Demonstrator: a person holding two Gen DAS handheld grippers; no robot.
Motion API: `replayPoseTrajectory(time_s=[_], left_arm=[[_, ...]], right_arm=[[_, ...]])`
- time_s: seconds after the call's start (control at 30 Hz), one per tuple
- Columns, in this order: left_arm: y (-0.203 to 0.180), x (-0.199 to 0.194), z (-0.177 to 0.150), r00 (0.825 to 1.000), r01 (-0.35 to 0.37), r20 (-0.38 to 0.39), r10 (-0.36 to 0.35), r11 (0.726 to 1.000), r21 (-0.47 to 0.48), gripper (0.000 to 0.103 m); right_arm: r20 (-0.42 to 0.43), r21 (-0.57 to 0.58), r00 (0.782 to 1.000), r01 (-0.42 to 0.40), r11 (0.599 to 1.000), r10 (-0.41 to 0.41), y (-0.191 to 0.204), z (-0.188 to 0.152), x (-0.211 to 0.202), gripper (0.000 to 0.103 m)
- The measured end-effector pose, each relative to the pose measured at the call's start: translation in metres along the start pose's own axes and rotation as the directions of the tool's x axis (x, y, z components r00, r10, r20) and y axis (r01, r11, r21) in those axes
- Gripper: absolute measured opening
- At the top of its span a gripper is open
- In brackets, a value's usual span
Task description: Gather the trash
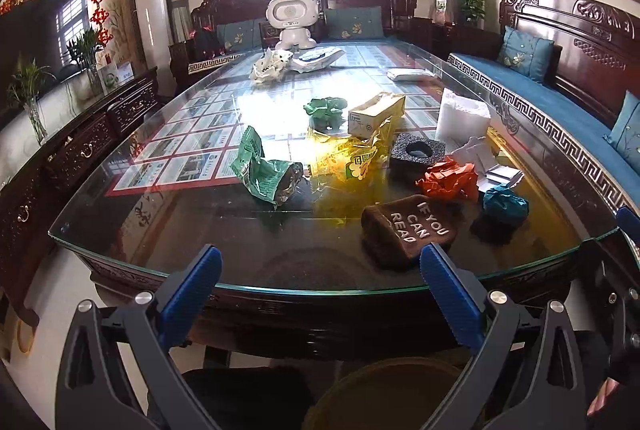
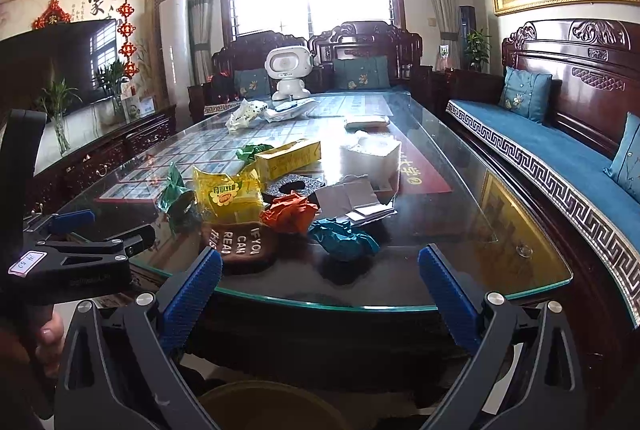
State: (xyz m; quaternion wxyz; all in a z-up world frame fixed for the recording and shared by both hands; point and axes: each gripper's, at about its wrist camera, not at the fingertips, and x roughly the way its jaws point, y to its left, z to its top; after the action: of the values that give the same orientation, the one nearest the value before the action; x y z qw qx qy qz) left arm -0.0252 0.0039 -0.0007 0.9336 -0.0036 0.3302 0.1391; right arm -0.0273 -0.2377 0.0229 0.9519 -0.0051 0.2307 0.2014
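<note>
Here, both hand-held grippers hang short of the near edge of a long glass-covered dark wood tabletop (image 1: pixel 132 230), above the floor. The left hand-held gripper (image 1: pixel 320 264) has its blue-padded fingers spread wide with nothing between them; the right hand-held gripper (image 2: pixel 320 264) stands equally wide apart and empty.

The trash sits in a loose cluster on the near half of the glass. In the left wrist view, a brown fuzzy sock printed "IF YOU CAN READ" (image 1: pixel 408 230) lies closest, at about 1 o'clock from the left gripper. Just beyond it at 1 o'clock is a crumpled orange paper ball (image 1: pixel 448 182), and to its right at 2 o'clock a crumpled teal paper ball (image 1: pixel 505 204). A torn green foil snack bag (image 1: pixel 264 170) lies at 11 o'clock, beside a clear yellow plastic wrapper (image 1: pixel 352 162) at 12 o'clock. Behind these are a black foam block with a round hollow (image 1: pixel 418 152), a yellow cardboard carton (image 1: pixel 374 114), a crumpled green paper wad (image 1: pixel 325 108) and a white foam block (image 1: pixel 462 116). Flat white paper pieces (image 1: pixel 500 174) lie near the orange ball.

In the right wrist view, the teal ball sits at 12 o'clock, nearest that gripper, with the sock at 11 o'clock.

At the far end stands a small white toy robot (image 1: pixel 292 20), with a crumpled white bag (image 1: pixel 270 66) near it. A blue-cushioned carved wooden sofa (image 1: pixel 560 102) runs along the right.
</note>
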Motion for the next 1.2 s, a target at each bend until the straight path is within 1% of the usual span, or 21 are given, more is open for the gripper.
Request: replayPoseTrajectory(time_s=[0.1,0.3,0.53,0.73,1.2], left_arm=[[-0.002,-0.002,0.001,1.0,-0.02,0.012,0.02,1.0,0.001,0.099],[0.0,0.001,0.001,1.0,-0.021,0.002,0.021,1.0,-0.009,0.099],[-0.004,0.008,0.0,0.999,-0.008,-0.035,0.007,1.0,-0.009,0.099],[-0.01,0.007,-0.003,0.999,0.015,-0.043,-0.015,1.0,-0.002,0.099],[-0.012,0.009,-0.003,0.998,0.02,-0.052,-0.02,1.0,0.004,0.099]], right_arm=[[-0.01,-0.008,1.0,0.018,1.0,-0.018,0.0,-0.001,0.003,0.095],[-0.06,0.02,0.996,0.063,0.998,-0.061,-0.005,0.003,0.012,0.095],[-0.024,0.031,0.995,0.1,0.994,-0.099,-0.008,0.013,0.005,0.095],[-0.029,0.041,0.995,0.095,0.995,-0.093,-0.013,0.013,0.006,0.095],[-0.036,0.031,0.995,0.097,0.995,-0.095,-0.008,0.014,0.01,0.095]])
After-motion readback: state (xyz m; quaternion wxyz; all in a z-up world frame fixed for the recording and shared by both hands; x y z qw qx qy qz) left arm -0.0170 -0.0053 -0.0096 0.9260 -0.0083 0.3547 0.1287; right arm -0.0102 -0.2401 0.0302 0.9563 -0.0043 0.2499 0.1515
